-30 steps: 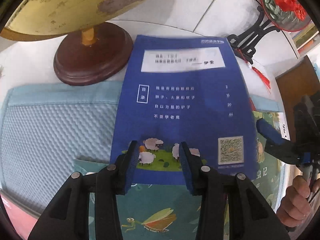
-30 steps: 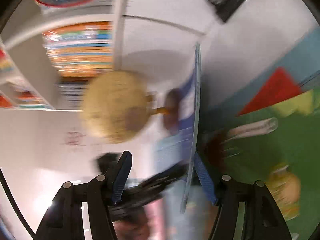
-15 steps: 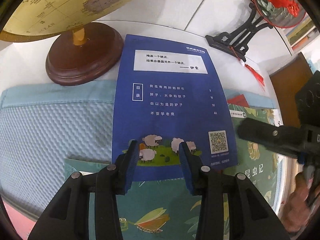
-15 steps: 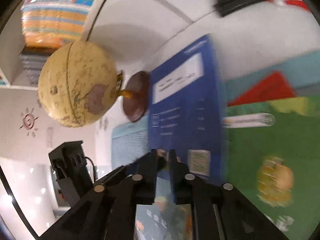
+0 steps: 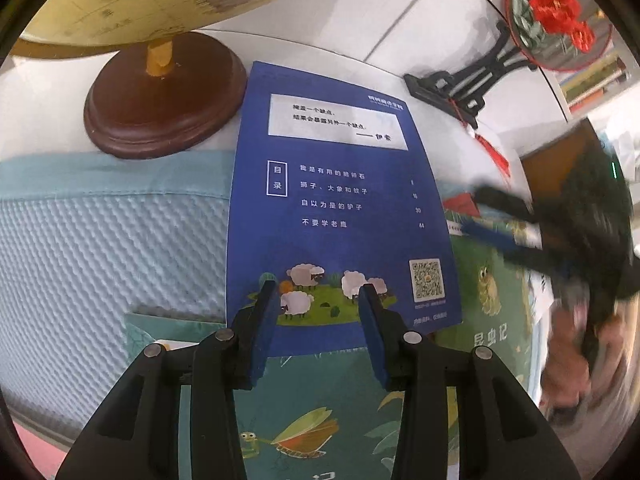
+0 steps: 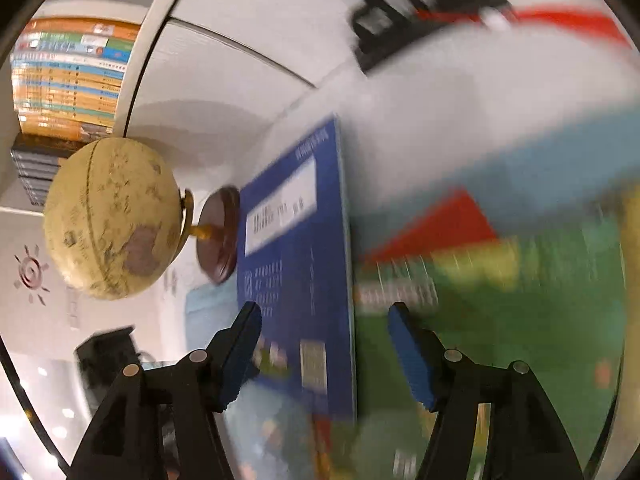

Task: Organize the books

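The blue book (image 5: 336,208) lies flat, back cover up, on top of a teal insect-illustrated book (image 5: 316,412) and partly over a light blue textured mat (image 5: 100,248); its far edge sits just beside the dark wooden base of a globe (image 5: 164,96). White Chinese text, a contents list, a QR code and a sheep illustration show on the cover. The left gripper (image 5: 316,320) hovers over the near end of the blue book with its jaws apart, the blue pads either side of the sheep picture; nothing is held between them. To the right, a green book (image 5: 492,292) lies under the blue book's right edge, with a red shape visible beyond it. The right gripper (image 6: 324,344) is heavily blurred in the left view; in its own view its jaws stand wide apart, straddling the right edge of the blue book (image 6: 296,264), with no contact that can be confirmed. A black stand holding a round red-flower ornament (image 5: 556,16) stands on the white surface at the back. Stacked books fill a shelf (image 6: 68,80) behind the globe (image 6: 112,216).
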`<state>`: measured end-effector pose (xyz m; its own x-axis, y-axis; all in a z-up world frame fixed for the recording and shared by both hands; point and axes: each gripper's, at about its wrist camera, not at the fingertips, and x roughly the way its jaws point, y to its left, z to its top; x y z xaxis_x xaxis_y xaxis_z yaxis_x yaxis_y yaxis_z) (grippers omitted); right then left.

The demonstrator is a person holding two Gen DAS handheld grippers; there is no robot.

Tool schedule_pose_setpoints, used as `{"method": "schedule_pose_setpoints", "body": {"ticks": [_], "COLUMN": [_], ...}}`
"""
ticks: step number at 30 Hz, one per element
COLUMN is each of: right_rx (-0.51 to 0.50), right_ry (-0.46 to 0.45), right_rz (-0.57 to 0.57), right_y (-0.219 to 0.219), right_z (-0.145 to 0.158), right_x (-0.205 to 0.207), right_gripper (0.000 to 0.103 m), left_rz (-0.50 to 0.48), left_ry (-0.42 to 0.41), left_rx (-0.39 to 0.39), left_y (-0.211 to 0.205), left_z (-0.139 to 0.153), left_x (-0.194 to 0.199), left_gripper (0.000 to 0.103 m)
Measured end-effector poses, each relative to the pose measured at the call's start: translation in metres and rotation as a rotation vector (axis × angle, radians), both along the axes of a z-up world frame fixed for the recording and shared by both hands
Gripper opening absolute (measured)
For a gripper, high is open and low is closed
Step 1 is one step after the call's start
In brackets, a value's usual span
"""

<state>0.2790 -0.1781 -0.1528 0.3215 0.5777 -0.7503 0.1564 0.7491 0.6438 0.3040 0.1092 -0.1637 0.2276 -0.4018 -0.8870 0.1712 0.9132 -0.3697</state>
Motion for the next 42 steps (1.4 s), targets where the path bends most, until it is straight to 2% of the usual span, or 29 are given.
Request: {"method": "schedule_pose_setpoints", "body": {"ticks": [3, 5, 6, 9, 10, 12, 13, 14, 15, 18, 20, 23, 26, 30, 35, 37, 38, 39, 40, 42], "right_rx": [-0.119, -0.09, -0.041, -0.003, 0.028, 0.267, 0.34, 0.348, 0.321, 0.247, 0.208, 0.265, 0.244, 0.19, 0.103, 0.01, -0.093, -0.153, -0.222, -0.407], "right_ry": [-0.017, -0.01, 0.02, -0.005, -0.018, -0.062, -0.073, -0.071, -0.055, -0.016, 0.001, -0.017, -0.036, -0.039, -0.046, -0.036, -0.032, -0.045, -0.071, -0.101], "right_rz": [0.0, 0.019, 0.053, 0.098, 0.093, 0.047, 0.007, -0.018, -0.013, 0.056, 0.006, -0.096, -0.081, -0.035, -0.023, -0.049, -0.062, -0.065, -0.059, -0.023], "right_y": [0.008, 0.015, 0.02, 0.025, 0.021, -0.001, -0.009, -0.011, -0.007, 0.014, 0.014, 0.007, 0.001, 0.001, -0.009, -0.012, -0.012, -0.011, -0.015, -0.001], "right_z": [-0.001, -0.007, -0.016, -0.011, -0.008, -0.003, -0.003, -0.004, -0.008, -0.02, -0.023, -0.011, 0.009, 0.039, 0.091, 0.116, 0.134, 0.146, 0.158, 0.176], "right_x": [0.028, 0.041, 0.048, 0.05, 0.048, 0.033, 0.024, 0.015, 0.007, -0.006, -0.012, -0.025, -0.038, -0.059, -0.103, -0.13, -0.151, -0.165, -0.185, -0.213], "right_gripper": [0.064, 0.064, 0.063, 0.066, 0.066, 0.064, 0.059, 0.053, 0.049, 0.019, 0.007, 0.005, 0.005, 0.005, 0.005, 0.006, 0.006, 0.006, 0.006, 0.006], "left_rz": [-0.004, 0.001, 0.003, 0.004, 0.006, 0.005, 0.005, 0.008, 0.012, 0.008, 0.003, -0.003, 0.007, 0.013, -0.11, -0.15, -0.16, -0.163, -0.161, -0.141], "left_ry": [-0.015, -0.016, -0.014, -0.002, 0.002, -0.003, -0.008, -0.011, -0.013, -0.014, -0.018, -0.02, -0.015, 0.032, 0.045, 0.026, 0.023, 0.026, 0.026, 0.019], "left_rx": [0.013, 0.011, 0.008, -0.006, -0.011, -0.016, -0.019, -0.021, -0.022, -0.016, -0.003, -0.001, -0.053, -0.121, -0.203, -0.283, -0.316, -0.371, -0.393, -0.368], "left_y": [-0.005, -0.004, -0.004, -0.003, -0.002, -0.001, -0.001, -0.001, -0.002, -0.004, -0.005, -0.011, -0.007, -0.003, -0.049, -0.08, -0.092, -0.105, -0.11, -0.111], "left_z": [0.0, -0.001, -0.001, -0.003, -0.003, -0.004, -0.004, -0.004, -0.005, -0.005, -0.003, 0.002, 0.006, 0.005, 0.01, 0.017, 0.019, 0.024, 0.027, 0.03], "left_x": [-0.001, -0.001, 0.0, 0.003, 0.005, 0.006, 0.006, 0.006, 0.006, 0.008, 0.007, 0.003, -0.01, -0.027, -0.058, -0.075, -0.082, -0.092, -0.099, -0.115], "left_gripper": [0.038, 0.038, 0.038, 0.038, 0.038, 0.038, 0.038, 0.038, 0.038, 0.038, 0.038, 0.038, 0.038, 0.038, 0.038, 0.037, 0.037, 0.037, 0.037, 0.037]}}
